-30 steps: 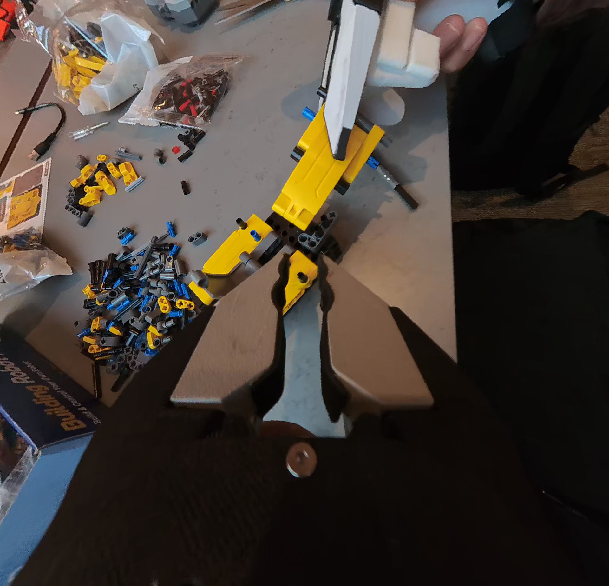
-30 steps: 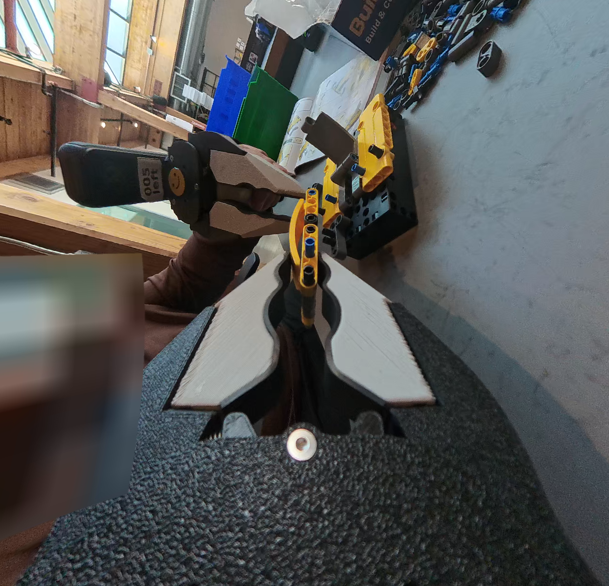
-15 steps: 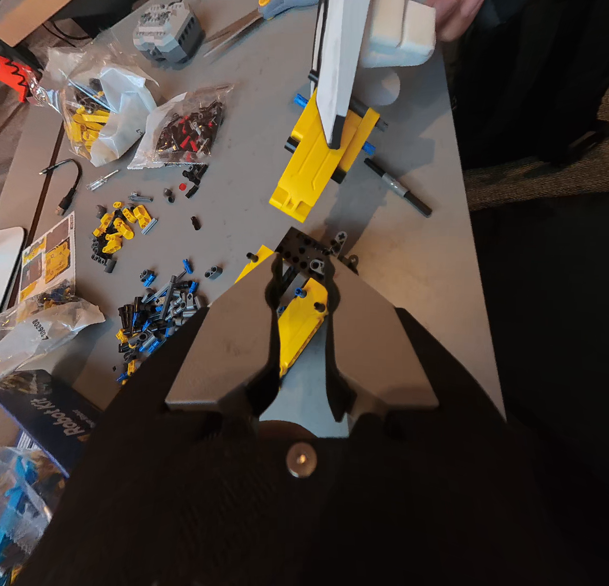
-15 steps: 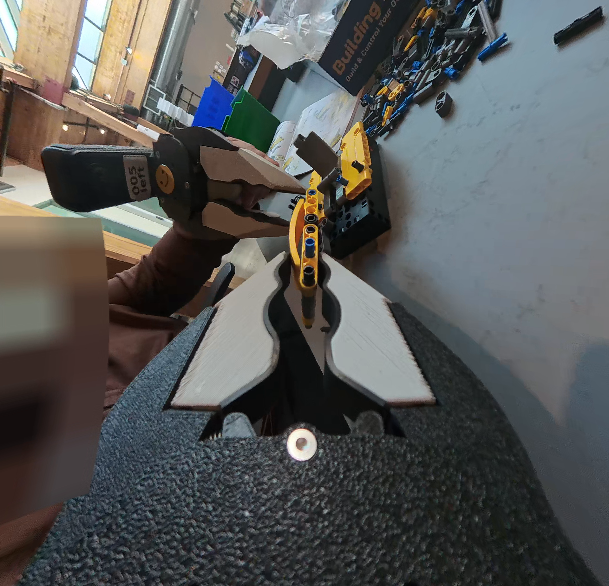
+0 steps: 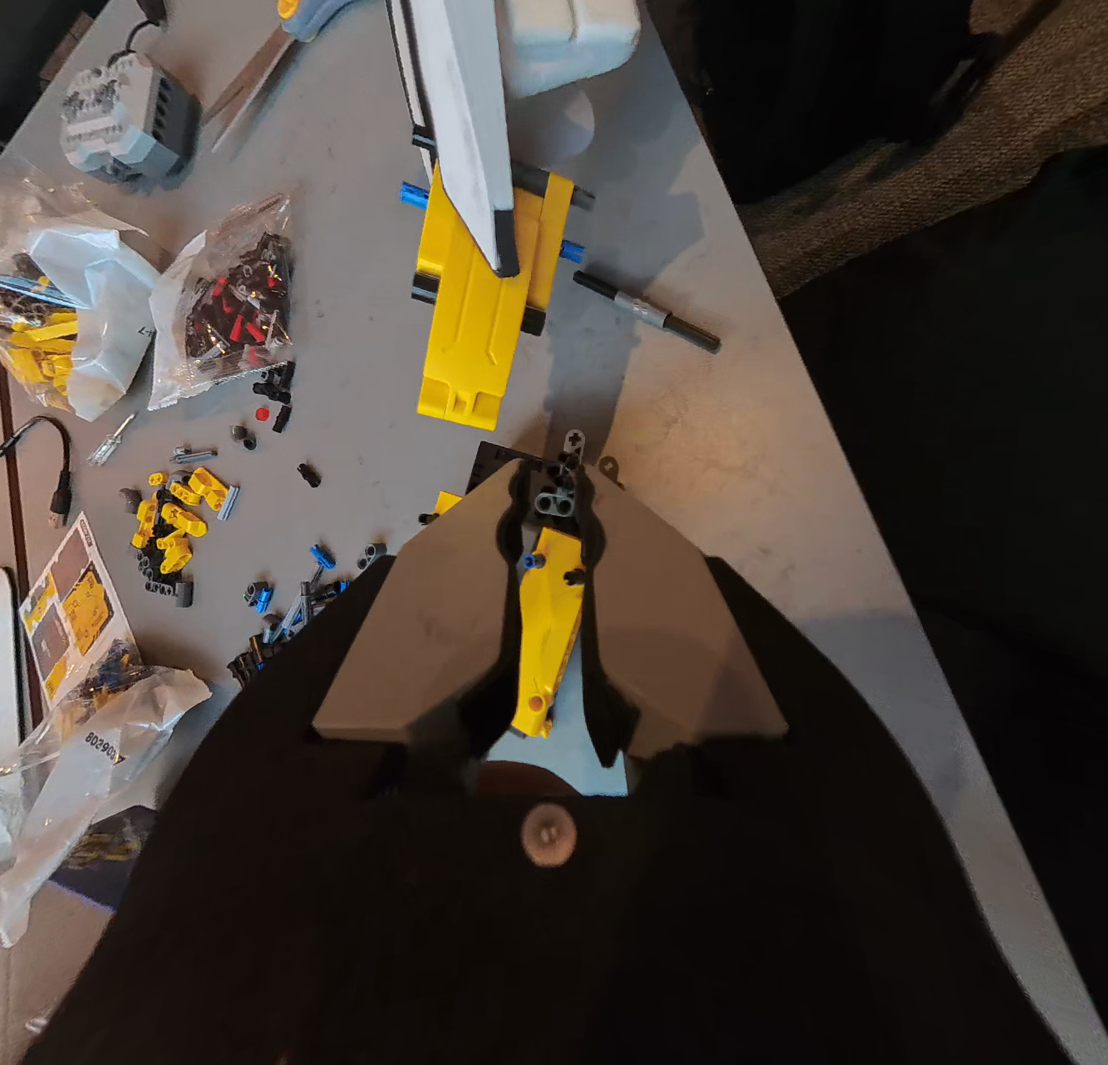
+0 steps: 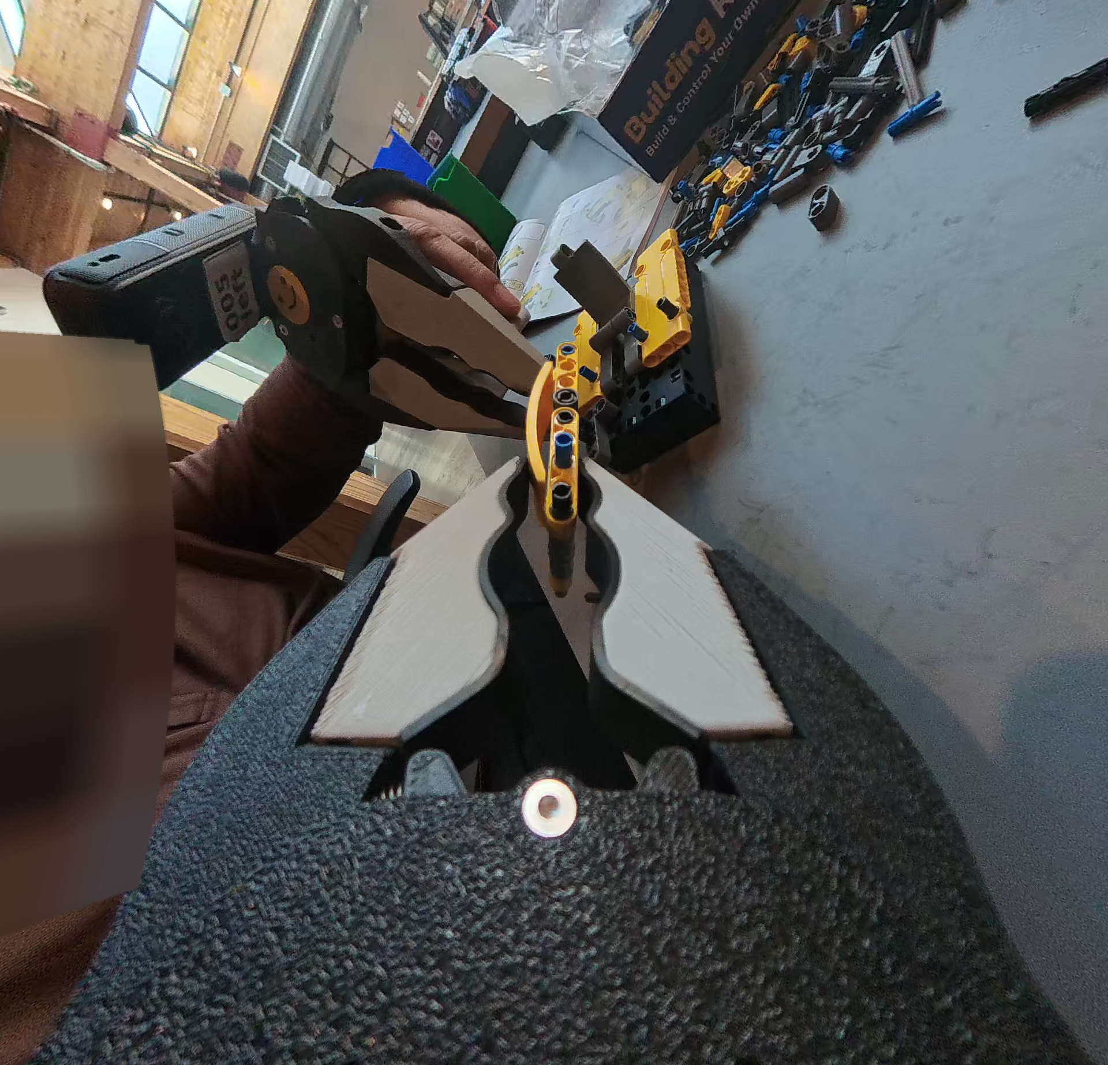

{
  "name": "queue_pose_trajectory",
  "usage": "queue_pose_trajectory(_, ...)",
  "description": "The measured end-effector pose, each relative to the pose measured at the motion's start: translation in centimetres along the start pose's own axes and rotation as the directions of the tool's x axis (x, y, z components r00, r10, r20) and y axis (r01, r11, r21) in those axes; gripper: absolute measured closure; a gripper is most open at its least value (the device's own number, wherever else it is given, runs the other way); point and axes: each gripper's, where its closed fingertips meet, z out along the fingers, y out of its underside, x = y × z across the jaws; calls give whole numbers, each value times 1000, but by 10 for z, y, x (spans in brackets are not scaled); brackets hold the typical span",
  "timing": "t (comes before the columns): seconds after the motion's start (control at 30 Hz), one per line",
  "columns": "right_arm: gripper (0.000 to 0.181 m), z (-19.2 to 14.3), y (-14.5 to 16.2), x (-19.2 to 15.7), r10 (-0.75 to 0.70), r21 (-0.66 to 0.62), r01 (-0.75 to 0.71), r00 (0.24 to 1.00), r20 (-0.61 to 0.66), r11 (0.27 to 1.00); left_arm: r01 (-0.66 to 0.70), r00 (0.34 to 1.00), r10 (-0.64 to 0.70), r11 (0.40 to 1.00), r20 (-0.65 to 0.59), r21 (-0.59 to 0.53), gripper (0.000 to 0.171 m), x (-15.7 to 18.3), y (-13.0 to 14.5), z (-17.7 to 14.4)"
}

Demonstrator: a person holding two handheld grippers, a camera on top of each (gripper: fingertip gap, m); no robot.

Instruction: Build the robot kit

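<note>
Both tongs [image 5: 548, 485] [image 6: 551, 467] clamped on yellow assemblies [image 5: 548, 622] [image 6: 560, 437]

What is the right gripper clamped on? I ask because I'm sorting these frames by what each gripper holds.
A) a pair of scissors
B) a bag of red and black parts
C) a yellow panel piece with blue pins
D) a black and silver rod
C: the right gripper has its fingers closed on the yellow panel piece, while the rod, bag and scissors lie apart on the table.
</note>
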Motion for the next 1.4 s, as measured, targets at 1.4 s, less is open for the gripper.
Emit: queue_pose_trajectory(1.4,167,-78,-8,-36,-290,127,321,933,-211,939,369,929,-367,929,53,-18,165,59,-34,50)
